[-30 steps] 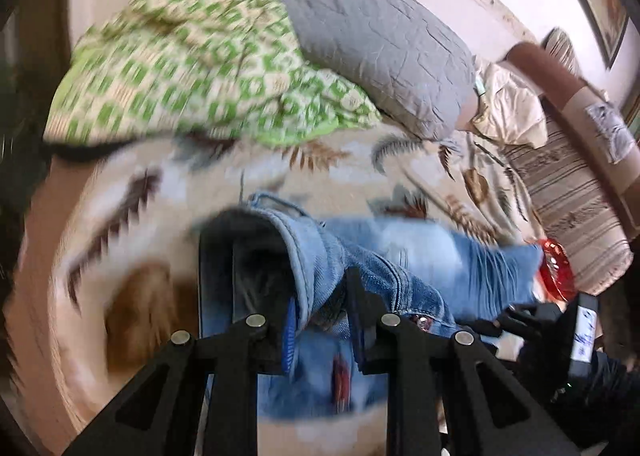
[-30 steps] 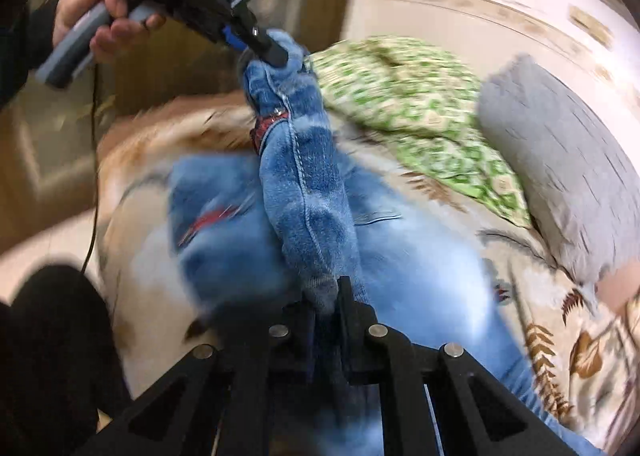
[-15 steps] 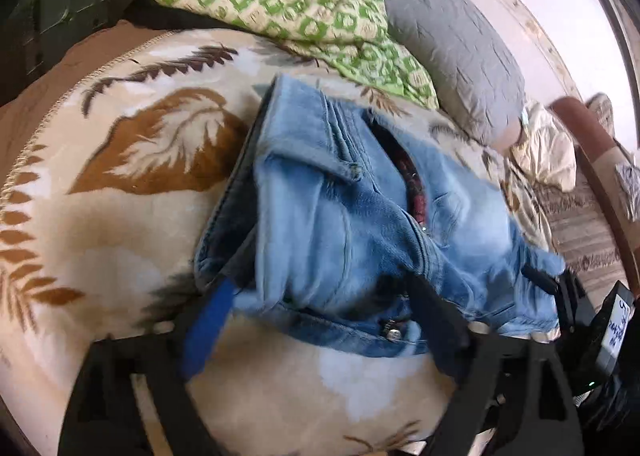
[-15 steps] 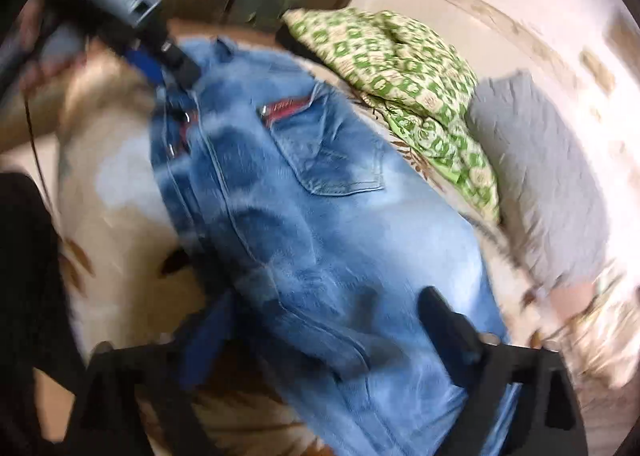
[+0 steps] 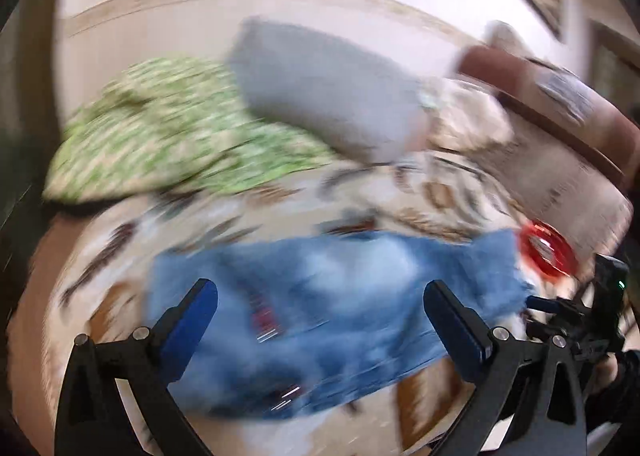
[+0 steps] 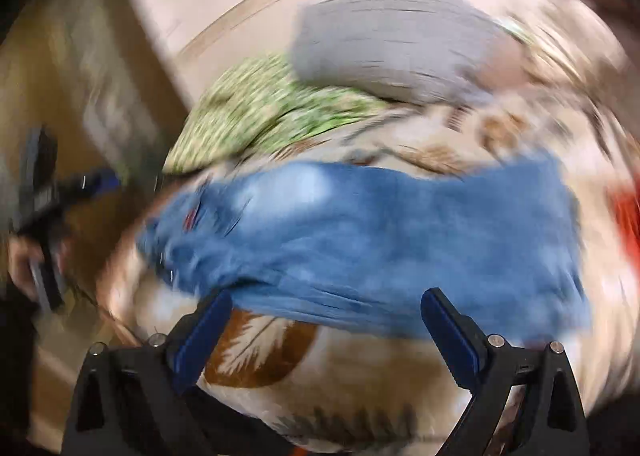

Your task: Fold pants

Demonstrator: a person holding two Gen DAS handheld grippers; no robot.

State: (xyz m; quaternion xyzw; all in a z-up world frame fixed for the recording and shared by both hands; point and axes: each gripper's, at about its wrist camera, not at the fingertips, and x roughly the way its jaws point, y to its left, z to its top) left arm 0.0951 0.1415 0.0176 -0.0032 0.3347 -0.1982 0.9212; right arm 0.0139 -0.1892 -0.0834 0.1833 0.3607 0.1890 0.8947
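The pants [image 6: 360,232], a pair of blue jeans, lie flat on the leaf-patterned blanket [image 6: 260,348] that covers the bed. Both views are blurred by motion, so seams and pocket detail cannot be read reliably.

**Grippers.** The left gripper [image 5: 320,316] is at the last of its opening stroke, its jaws wide and nothing between the pads. The right gripper [image 6: 326,326] also stands wide and empty. Neither touches the denim.

**Position of the garment.** The pants lie ahead of and below both sets of fingers. The long axis runs crosswise to both grippers, side to side in each view. In the right wrist view the bunched end with a red detail sits toward the left, nearest the left gripper; the plainer end runs right, toward a red object [image 6: 628,215] near the blanket's edge. The near long edge of the denim lies just beyond the right gripper's fingertips.

**Judgement.** The garment appears laid out as one long band. The next fold probably brings one end over the other along the long axis. Each gripper is nearer its own end; each should probably take an end from the near edge.

**Surroundings.** A green patterned cloth [image 5: 168,135] and a grey pillow [image 5: 328,83] lie at the far side of the blanket, apart from the pants.
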